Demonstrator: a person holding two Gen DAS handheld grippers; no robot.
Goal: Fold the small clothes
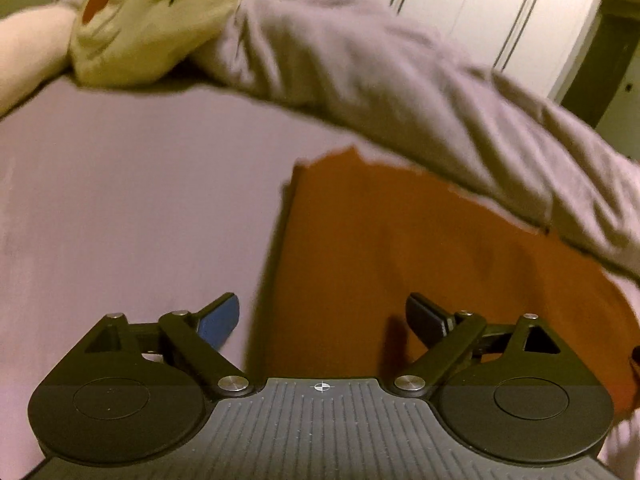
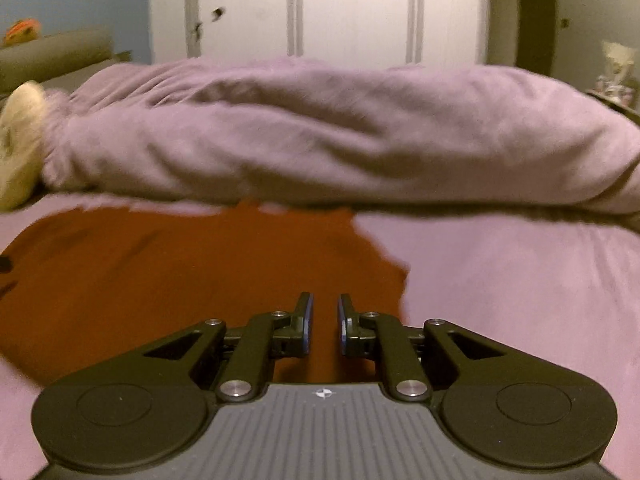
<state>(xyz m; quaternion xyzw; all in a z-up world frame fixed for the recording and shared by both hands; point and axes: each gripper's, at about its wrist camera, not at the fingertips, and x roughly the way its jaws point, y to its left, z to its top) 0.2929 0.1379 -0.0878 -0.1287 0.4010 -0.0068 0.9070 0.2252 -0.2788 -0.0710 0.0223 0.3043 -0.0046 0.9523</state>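
Nearest the left wrist lens: ribbed grey body and black linkage arms of the left hand-held gripper, fingers spread wide apart, nothing between them. Blue-faced left fingertip over the pale lilac bed sheet, dark right fingertip over the rust-orange small cloth garment; contact with either impossible to judge. Flat on the sheet, that garment, its straight left edge running up between the two fingers, its far edge tucked against a rumpled lilac duvet. Beyond the duvet's end, a cream plush toy with black eye and orange mouth.

Nearest the right wrist lens: right hand-held gripper, blue-lined fingers nearly together, a narrow slot left between them, nothing gripped. Poised above the garment's right-hand portion, close to its ragged right edge; touching or not, unclear. Bare sheet to the right. Duvet across the full width behind, white wardrobe doors further back. Both views motion-blurred.
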